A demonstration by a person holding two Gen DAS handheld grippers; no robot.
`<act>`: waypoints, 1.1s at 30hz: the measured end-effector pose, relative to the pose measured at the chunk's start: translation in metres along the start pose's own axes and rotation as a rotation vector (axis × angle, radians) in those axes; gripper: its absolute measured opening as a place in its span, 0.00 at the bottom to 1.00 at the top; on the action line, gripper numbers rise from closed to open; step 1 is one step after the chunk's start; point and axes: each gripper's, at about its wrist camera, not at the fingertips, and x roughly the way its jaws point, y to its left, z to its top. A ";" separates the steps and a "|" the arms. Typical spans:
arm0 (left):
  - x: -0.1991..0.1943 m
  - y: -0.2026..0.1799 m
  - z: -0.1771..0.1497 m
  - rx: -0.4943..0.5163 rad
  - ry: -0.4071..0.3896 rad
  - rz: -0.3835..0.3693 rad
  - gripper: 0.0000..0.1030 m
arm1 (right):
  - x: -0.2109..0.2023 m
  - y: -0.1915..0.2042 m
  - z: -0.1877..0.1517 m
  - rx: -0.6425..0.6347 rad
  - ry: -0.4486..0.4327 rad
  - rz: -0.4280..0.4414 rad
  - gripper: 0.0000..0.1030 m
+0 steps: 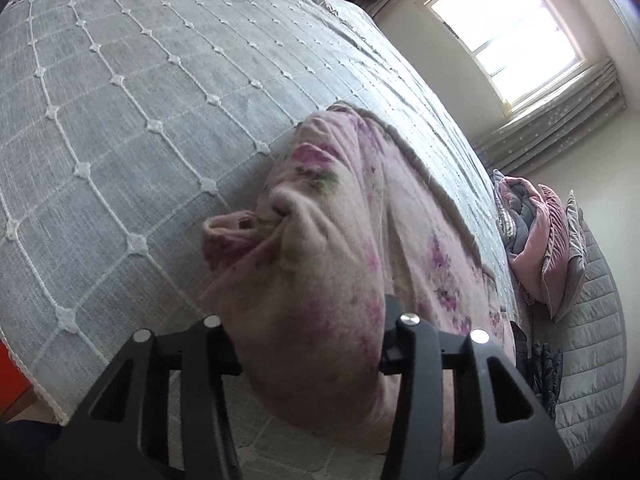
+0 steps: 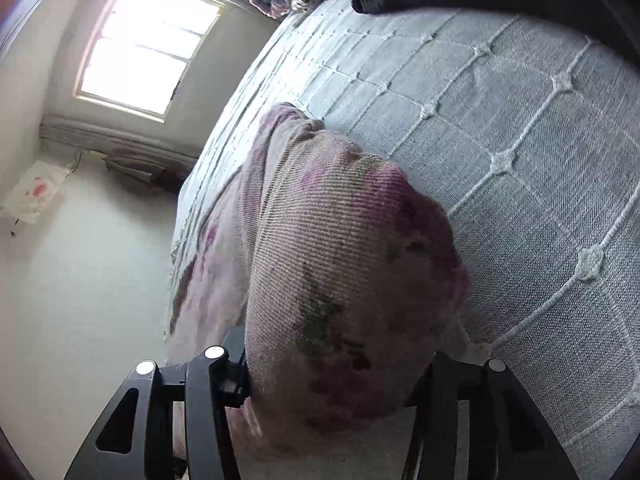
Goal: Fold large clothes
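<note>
Two grippers: both are engaged with one pink floral garment (image 1: 332, 248).
Left gripper (image 1: 310, 356): fingers are seen pinching a thick bunch of cloth.
Right gripper (image 2: 336, 384): fingers are likewise pressed onto a bunched fold (image 2: 348, 280).
Garment position: it is draped over the near edge of the grey quilted bedspread (image 1: 120, 120), its long axis running away toward the window (image 1: 508, 36).
Key relation: cloth lies directly ahead of each gripper; neither is judged nearer.
Far end: pillows (image 1: 540, 248) are stacked.
</note>
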 end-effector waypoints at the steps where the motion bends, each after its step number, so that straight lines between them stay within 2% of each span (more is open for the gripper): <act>1: -0.002 -0.003 0.002 0.003 -0.008 -0.007 0.42 | -0.004 0.004 -0.001 -0.018 -0.012 0.004 0.43; 4: -0.008 -0.006 0.012 0.017 -0.006 -0.002 0.39 | -0.011 0.012 -0.003 -0.034 -0.026 0.027 0.39; 7: -0.012 -0.027 0.023 0.037 -0.014 -0.002 0.37 | -0.019 0.023 -0.001 -0.040 -0.035 0.053 0.36; 13: -0.017 -0.070 0.070 0.097 -0.025 -0.013 0.35 | -0.025 0.085 0.024 -0.145 -0.039 0.038 0.32; 18: -0.014 -0.127 0.146 0.182 -0.044 -0.007 0.32 | -0.019 0.196 0.069 -0.308 -0.080 0.014 0.29; 21: -0.016 -0.145 0.207 0.146 -0.027 -0.030 0.31 | 0.002 0.271 0.101 -0.366 -0.081 0.013 0.29; 23: -0.027 -0.150 0.246 0.149 -0.074 -0.028 0.31 | 0.023 0.323 0.116 -0.410 -0.080 0.023 0.28; 25: -0.045 -0.149 0.288 0.158 -0.146 -0.016 0.31 | 0.045 0.379 0.121 -0.454 -0.089 0.074 0.28; 27: -0.069 -0.138 0.330 0.150 -0.217 -0.022 0.31 | 0.062 0.428 0.112 -0.502 -0.121 0.162 0.28; 31: -0.131 -0.092 0.398 0.169 -0.445 -0.004 0.31 | 0.116 0.500 0.070 -0.554 -0.185 0.454 0.28; 33: -0.156 -0.046 0.409 0.093 -0.515 0.022 0.31 | 0.161 0.521 0.033 -0.558 -0.168 0.587 0.28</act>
